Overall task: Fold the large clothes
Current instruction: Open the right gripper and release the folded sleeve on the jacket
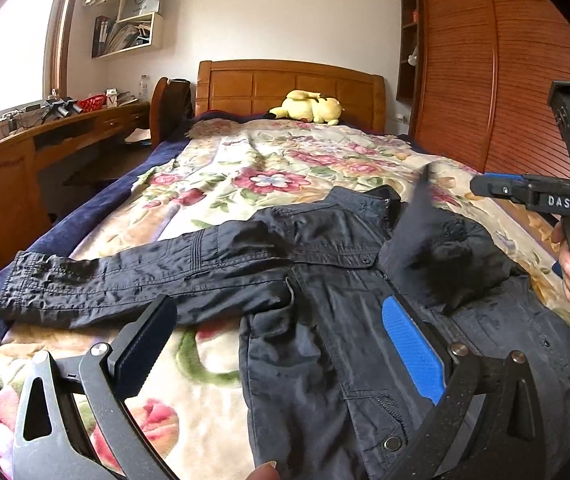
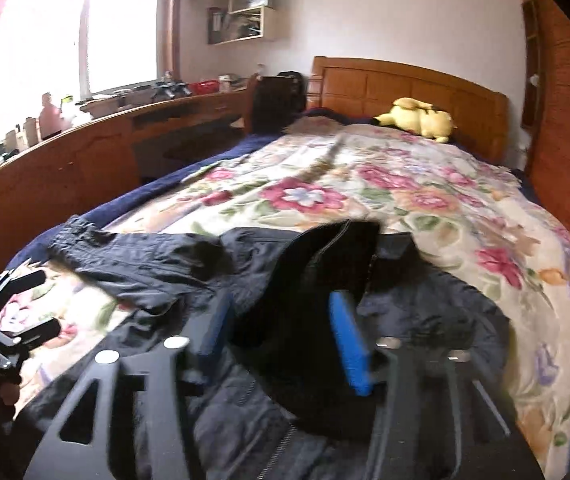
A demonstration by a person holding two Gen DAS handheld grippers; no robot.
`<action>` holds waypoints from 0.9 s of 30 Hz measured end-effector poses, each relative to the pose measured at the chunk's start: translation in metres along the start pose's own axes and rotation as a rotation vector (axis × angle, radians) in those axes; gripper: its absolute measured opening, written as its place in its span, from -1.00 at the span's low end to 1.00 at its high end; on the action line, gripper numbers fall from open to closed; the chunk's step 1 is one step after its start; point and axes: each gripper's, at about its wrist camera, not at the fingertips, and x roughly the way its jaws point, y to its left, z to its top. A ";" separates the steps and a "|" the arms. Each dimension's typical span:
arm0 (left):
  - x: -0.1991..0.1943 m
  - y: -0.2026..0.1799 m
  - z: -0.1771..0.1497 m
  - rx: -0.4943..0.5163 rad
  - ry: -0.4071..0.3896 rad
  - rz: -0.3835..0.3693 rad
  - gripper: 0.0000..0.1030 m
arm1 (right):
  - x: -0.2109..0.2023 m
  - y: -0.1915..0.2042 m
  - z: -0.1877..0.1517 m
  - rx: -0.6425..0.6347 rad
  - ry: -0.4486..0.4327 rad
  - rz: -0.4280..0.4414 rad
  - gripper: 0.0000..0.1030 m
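Observation:
A dark navy jacket (image 1: 325,280) lies front up on the floral bedspread (image 1: 245,168), one sleeve (image 1: 105,276) stretched out to the left. Its right front panel (image 1: 441,256) is flipped over and shows the black lining. My left gripper (image 1: 281,332) is open and empty, hovering just above the jacket's lower front. My right gripper (image 2: 281,320) is open above the flipped panel (image 2: 325,288); this view is blurred. The right gripper also shows at the right edge of the left wrist view (image 1: 485,186), held by a hand.
A yellow plush toy (image 1: 309,106) lies at the wooden headboard (image 1: 285,84). A wooden desk (image 1: 45,136) with clutter runs along the left under the window. A wooden slatted wardrobe (image 1: 485,80) stands at the right. A chair with a dark bag (image 1: 173,100) stands beside the bed.

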 end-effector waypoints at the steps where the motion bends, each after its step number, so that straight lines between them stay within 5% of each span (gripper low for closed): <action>1: 0.000 0.000 0.000 0.000 0.000 0.000 1.00 | -0.001 -0.003 -0.003 -0.007 0.001 -0.009 0.25; 9: 0.006 -0.004 -0.002 0.020 0.013 0.007 1.00 | 0.020 -0.038 -0.050 -0.009 0.115 -0.126 0.25; 18: 0.018 -0.006 -0.007 0.034 0.038 0.010 1.00 | 0.065 -0.088 -0.130 0.078 0.259 -0.161 0.25; 27: 0.033 -0.013 -0.002 0.053 0.070 -0.065 0.82 | 0.084 -0.075 -0.147 0.109 0.285 -0.142 0.25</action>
